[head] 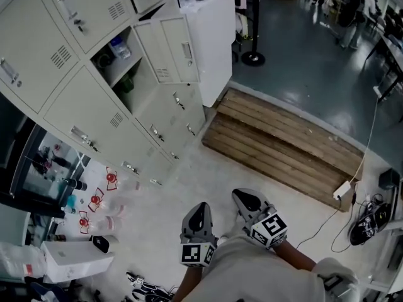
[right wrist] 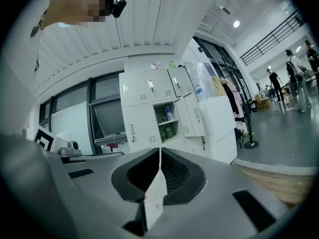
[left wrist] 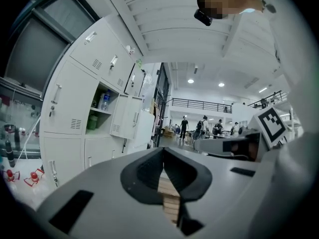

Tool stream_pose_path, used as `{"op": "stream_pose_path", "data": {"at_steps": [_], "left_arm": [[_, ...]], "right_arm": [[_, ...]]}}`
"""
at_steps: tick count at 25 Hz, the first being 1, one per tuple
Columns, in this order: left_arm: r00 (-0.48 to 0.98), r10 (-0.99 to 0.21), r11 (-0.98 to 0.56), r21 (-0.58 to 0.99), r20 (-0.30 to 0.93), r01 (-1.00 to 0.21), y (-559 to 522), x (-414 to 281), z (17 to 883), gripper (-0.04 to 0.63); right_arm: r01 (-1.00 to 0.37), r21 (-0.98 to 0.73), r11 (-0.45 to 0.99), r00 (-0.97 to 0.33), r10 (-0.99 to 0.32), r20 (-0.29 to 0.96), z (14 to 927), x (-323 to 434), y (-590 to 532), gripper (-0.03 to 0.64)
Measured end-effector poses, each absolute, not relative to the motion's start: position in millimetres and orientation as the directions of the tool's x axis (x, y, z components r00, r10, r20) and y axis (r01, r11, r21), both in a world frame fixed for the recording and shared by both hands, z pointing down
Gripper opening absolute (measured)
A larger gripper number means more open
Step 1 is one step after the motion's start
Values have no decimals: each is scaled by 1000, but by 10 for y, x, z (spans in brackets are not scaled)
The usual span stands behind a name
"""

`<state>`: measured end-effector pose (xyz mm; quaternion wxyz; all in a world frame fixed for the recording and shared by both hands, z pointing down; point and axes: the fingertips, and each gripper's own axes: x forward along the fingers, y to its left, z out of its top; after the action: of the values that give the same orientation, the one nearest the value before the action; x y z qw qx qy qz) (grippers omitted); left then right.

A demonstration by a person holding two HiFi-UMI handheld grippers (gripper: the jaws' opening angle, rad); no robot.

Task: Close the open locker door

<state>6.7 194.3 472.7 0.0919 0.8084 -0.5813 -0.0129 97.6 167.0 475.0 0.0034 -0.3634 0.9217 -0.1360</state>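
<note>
Your left gripper (left wrist: 162, 152) has its jaws together at the tips with nothing in them; only wooden platform (left wrist: 169, 199) shows through the slit lower down. The right gripper (right wrist: 160, 153) is closed tight too and also empty, jaws meeting on a thin line. In the head view both sit low centre, side by side over pale floor, and neither touches anything. The open locker door (head: 151, 52) is upper left of centre, well apart from both grippers, standing upright and swung out from the locker bank (head: 75, 99). Its open compartment (head: 119, 61), with a bottle (head: 121, 48) inside, lies just left of it. The hinge looks to be on the door's right edge, so I judge the push goes on the free edge, toward the compartment. The left gripper is slightly nearer that side. You have to close in on the lockers first; the task has not started.
</note>
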Motion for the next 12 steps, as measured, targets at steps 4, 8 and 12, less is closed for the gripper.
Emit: {"op": "stream_pose_path", "data": {"at_steps": [4,8,12], "left_arm": [[280,-956,-263,169,86,-950,1528,80,4670,8],[201,-975,-181,191,93,-965,1227,102,4639,8],[145,-985,-127,170,96,-977,953,182,4652,8]], "right_arm": [[-646,-275,712,-755,-650,89,4755,1049,1196,29],[-602,-295,742,-789,-611,73,4744,1132,827,29],[-554,-282,783,-825,-561,62,4715,1190,500,29]]}}
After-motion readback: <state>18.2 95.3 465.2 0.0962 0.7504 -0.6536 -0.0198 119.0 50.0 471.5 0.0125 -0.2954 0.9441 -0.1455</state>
